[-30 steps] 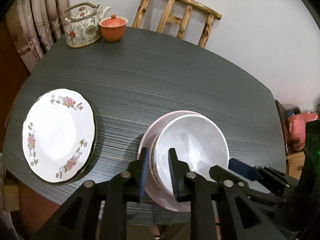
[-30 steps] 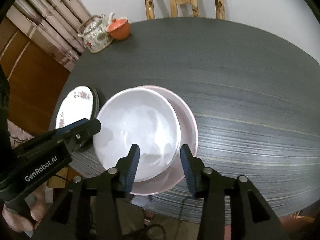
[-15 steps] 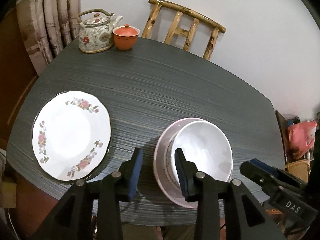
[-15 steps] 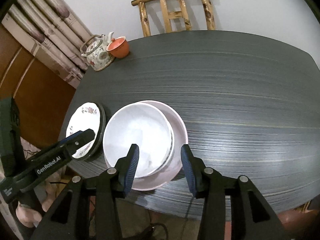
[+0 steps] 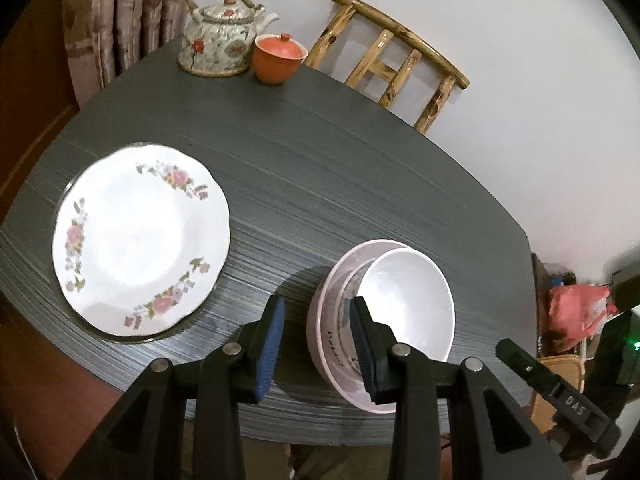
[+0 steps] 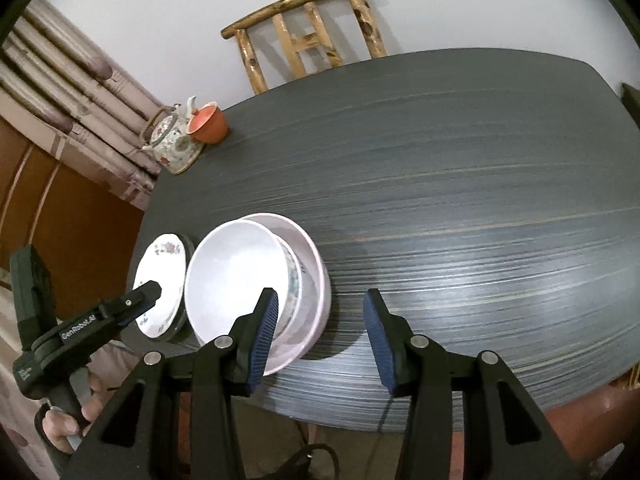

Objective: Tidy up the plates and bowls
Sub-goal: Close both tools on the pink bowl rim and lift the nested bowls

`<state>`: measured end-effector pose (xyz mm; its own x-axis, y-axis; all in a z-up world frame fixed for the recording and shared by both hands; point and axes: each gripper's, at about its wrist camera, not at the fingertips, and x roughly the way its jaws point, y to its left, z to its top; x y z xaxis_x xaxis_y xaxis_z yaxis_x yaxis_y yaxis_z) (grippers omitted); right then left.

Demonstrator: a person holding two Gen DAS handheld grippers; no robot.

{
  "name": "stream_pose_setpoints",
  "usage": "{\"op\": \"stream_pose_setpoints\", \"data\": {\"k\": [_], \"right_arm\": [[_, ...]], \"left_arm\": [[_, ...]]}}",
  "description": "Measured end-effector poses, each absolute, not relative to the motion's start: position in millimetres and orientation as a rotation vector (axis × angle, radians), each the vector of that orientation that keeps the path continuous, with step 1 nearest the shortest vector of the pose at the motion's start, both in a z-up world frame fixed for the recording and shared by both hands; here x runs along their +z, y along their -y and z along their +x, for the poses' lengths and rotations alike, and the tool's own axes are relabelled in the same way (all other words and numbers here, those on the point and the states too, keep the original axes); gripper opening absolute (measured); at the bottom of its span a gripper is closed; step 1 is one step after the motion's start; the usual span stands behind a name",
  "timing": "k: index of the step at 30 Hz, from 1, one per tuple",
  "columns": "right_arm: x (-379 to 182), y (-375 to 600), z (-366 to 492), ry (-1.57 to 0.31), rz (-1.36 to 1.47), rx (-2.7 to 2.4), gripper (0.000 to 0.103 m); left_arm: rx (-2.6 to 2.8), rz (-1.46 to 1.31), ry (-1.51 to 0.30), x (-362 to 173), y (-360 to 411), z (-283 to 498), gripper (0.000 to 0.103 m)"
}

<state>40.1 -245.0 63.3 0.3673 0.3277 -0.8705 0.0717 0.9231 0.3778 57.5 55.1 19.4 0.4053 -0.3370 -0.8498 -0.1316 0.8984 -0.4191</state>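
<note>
Dark wood-grain surface (image 5: 360, 168) carries a white bowl (image 5: 408, 304) nested in a pink bowl (image 5: 332, 340) near its front edge — a floral plate (image 5: 140, 240) lies left of them. Left hand-held gripper (image 5: 316, 344) and right hand-held gripper (image 6: 320, 332) both hang spread apart and empty beside the pink bowl.

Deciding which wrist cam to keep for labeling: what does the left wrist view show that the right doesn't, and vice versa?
Left only: the floral plate whole and face-on, the printing on the inner bowl's wall, the red bag beyond the table.

Right only: the hand on the left gripper's handle, and the table's bare right half.

Both: white bowl nested in pink bowl, teapot, orange cup, chair, both grippers open.
</note>
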Motion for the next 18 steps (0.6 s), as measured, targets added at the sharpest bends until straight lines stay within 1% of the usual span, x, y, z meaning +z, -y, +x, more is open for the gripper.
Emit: {"op": "stream_pose_setpoints", "data": {"k": [4, 18], "right_arm": [[55.7, 244.8, 39.7, -1.211, 0.38, 0.163, 0.043], [29.9, 234.9, 44.3, -1.272, 0.39, 0.179, 0.043]], "left_arm": [[-0.159, -0.54, -1.188, 10.5, -58.3, 58.1, 0.034], [-0.116, -0.625, -1.269, -17.6, -61.6, 65.3, 0.034]]}}
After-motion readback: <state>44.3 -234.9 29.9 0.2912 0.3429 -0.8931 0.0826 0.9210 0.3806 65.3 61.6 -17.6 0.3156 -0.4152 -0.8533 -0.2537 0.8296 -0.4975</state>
